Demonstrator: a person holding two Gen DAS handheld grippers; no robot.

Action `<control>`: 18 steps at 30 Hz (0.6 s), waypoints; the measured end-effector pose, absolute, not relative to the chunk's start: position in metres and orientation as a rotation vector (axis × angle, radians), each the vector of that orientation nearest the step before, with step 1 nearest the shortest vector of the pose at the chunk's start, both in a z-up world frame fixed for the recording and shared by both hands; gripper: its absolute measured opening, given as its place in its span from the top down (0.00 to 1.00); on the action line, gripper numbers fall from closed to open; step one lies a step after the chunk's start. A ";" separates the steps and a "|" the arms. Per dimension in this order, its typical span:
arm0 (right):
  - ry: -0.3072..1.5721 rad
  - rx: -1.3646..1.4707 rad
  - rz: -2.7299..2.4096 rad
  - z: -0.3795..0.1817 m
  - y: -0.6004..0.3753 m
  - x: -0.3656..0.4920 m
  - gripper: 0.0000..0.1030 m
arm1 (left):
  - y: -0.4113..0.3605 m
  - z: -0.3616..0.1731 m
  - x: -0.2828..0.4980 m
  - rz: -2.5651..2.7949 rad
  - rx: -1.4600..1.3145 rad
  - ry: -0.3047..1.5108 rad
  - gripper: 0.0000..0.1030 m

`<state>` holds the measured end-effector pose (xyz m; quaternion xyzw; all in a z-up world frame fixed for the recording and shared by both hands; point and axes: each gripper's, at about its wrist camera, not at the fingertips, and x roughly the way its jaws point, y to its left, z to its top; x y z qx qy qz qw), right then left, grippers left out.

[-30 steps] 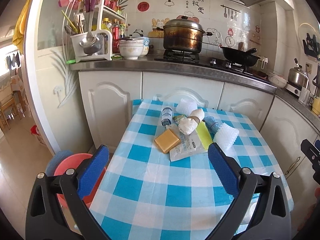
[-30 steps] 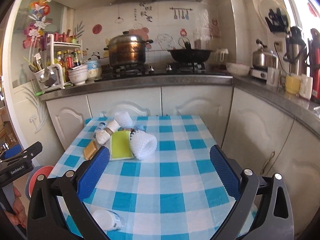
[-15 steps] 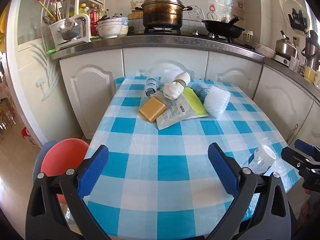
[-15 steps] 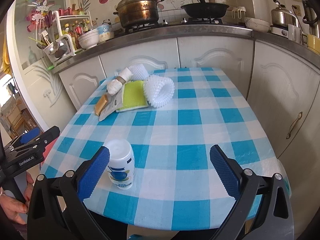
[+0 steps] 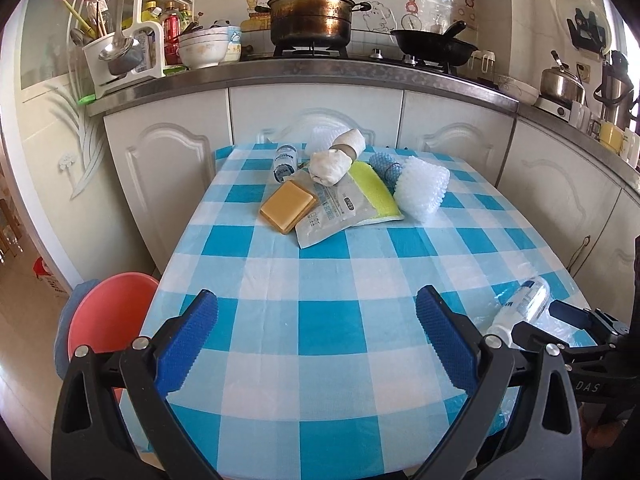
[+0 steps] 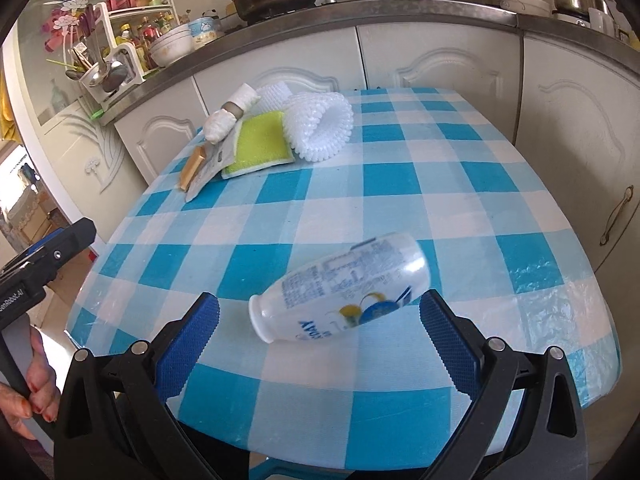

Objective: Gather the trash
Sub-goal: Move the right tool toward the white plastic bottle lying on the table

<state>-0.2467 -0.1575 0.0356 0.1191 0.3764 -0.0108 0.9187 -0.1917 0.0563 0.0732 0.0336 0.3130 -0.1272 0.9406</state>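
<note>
My right gripper (image 6: pixel 318 326) gapes wide around the toppled bottle (image 6: pixel 340 286). Only my left gripper (image 5: pixel 316 332), equally wide, sees the red bin (image 5: pixel 110 316).

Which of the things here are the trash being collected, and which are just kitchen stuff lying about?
Trash, likely:
- white bottle lying on its side between the open right gripper fingers
- small bottle
- foam net
- printed pouch
- wrapped roll

Just kitchen things:
- big pot
- black wok
- bowls
- utensil rack
- kettle
</note>
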 end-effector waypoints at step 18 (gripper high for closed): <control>0.840 0.264 -0.017 0.009 -0.173 -0.233 0.04 | 0.044 0.052 -0.177 -0.293 0.088 0.694 0.03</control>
